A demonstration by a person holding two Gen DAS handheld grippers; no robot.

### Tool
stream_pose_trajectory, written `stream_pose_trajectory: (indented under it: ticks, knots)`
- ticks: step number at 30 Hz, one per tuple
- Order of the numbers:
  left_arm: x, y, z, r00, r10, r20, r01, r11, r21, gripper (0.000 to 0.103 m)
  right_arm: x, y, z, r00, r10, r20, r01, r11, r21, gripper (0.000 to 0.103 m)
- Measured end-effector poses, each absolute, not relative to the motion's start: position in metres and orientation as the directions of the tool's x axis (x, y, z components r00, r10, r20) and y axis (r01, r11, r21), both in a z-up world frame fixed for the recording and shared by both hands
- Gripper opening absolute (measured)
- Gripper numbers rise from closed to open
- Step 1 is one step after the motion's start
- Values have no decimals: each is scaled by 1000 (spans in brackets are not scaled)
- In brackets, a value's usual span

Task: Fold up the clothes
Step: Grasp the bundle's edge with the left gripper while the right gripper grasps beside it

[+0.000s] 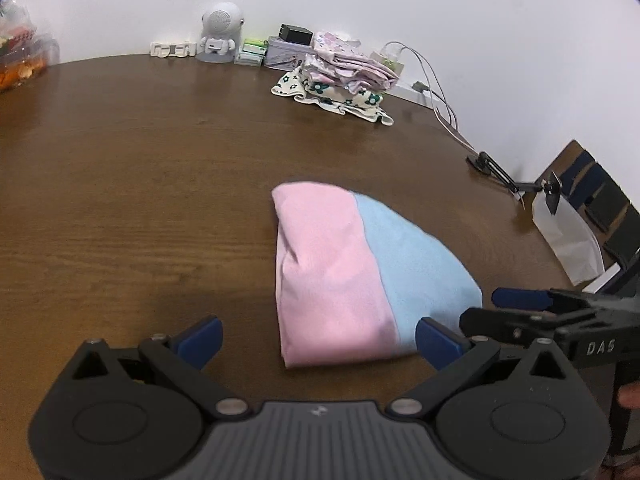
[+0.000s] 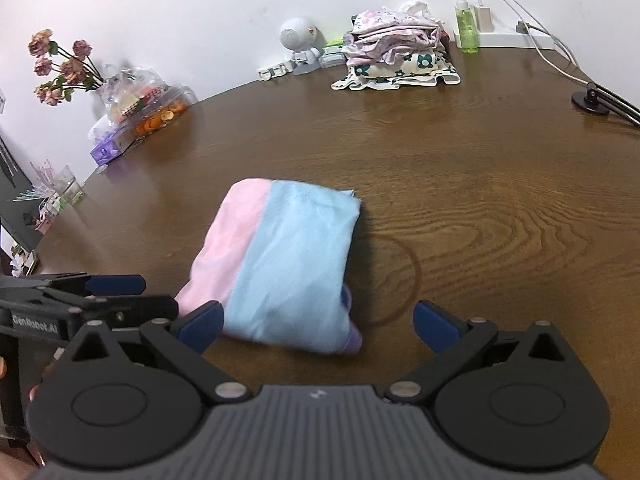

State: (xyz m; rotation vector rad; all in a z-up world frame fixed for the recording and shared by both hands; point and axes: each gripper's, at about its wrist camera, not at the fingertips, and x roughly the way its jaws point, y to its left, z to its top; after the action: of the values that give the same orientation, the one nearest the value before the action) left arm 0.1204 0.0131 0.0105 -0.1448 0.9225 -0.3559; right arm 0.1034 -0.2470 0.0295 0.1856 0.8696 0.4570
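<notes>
Lying folded on the brown wooden table (image 1: pixel 140 184), the pink-and-blue garment (image 1: pixel 360 272) sits just ahead of both grippers I am steering, pink half to my left and blue half to my right. My left gripper (image 1: pixel 318 338) hangs with its blue-padded fingers spread wide and holding nothing, the right pad just beside the cloth's near blue corner. My right gripper (image 2: pixel 316 322) is likewise spread and empty, and the bundle's near edge lies between its fingers.

Only the right wrist view shows a purple edge (image 2: pixel 354 340) poking out under the blue layer at the near corner, and a faint ring mark (image 2: pixel 404 280) on the wood just beside the bundle. Each camera catches the other tool from the side: the right gripper enters the left view at its right edge, the left gripper enters the right view at its left edge.

Against the far wall, both views show a stack of folded floral clothes (image 1: pixel 344 80) and a small white astronaut figure (image 1: pixel 220 32). The right view alone adds a green spray bottle (image 2: pixel 466 24), dried roses (image 2: pixel 60 64) and a bag of snacks (image 2: pixel 148 104). The left view alone shows a chair (image 1: pixel 600 200) at the table's edge.
</notes>
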Motion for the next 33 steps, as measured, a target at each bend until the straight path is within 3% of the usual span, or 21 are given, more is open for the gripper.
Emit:
stream_pose_trajectory:
  ticks: [5, 10, 12, 14, 16, 18, 20, 22, 26, 28, 30, 33]
  knots:
    - [150, 9, 7, 511, -368, -777, 248, 928, -277, 101, 130, -241, 24, 530, 466, -709, -316, 884, 345, 103]
    - [175, 1, 2, 471, -344, -813, 278, 932, -233, 81, 147, -233, 22, 520, 478, -708, -339, 876, 342, 101]
    - [180, -3, -1, 460, -333, -823, 301, 931, -208, 70, 150, -231, 19, 507, 488, -711, -352, 870, 346, 94]
    - [183, -8, -3, 454, -327, -829, 330, 926, -185, 66, 153, -229, 16, 492, 496, -715, -359, 864, 353, 79]
    - [185, -11, -4, 454, -325, -829, 352, 921, -168, 64, 155, -228, 15, 486, 500, -717, -366, 861, 352, 75]
    - [185, -13, -4, 451, -337, -826, 368, 914, -172, 56, 155, -225, 14, 484, 504, -715, -376, 858, 351, 62]
    - [186, -15, -4, 447, -352, -823, 381, 907, -180, 52, 155, -222, 13, 479, 515, -711, -388, 851, 355, 39]
    - [187, -17, -5, 442, -366, -819, 393, 900, -190, 50, 156, -219, 11, 466, 537, -703, -393, 838, 379, 31]
    - [189, -17, -5, 438, -386, -812, 390, 895, -216, 45, 158, -219, 8, 466, 557, -688, -378, 828, 414, 29]
    - [190, -15, -6, 447, -398, -802, 370, 898, -239, 37, 159, -219, 7, 463, 568, -681, -370, 822, 434, 25]
    - [193, -11, -9, 441, -429, -788, 351, 891, -289, 20, 161, -220, 4, 459, 581, -672, -361, 813, 456, 20]
    - [195, -7, -13, 441, -469, -765, 330, 878, -347, 15, 162, -221, 1, 459, 595, -659, -349, 803, 483, 15]
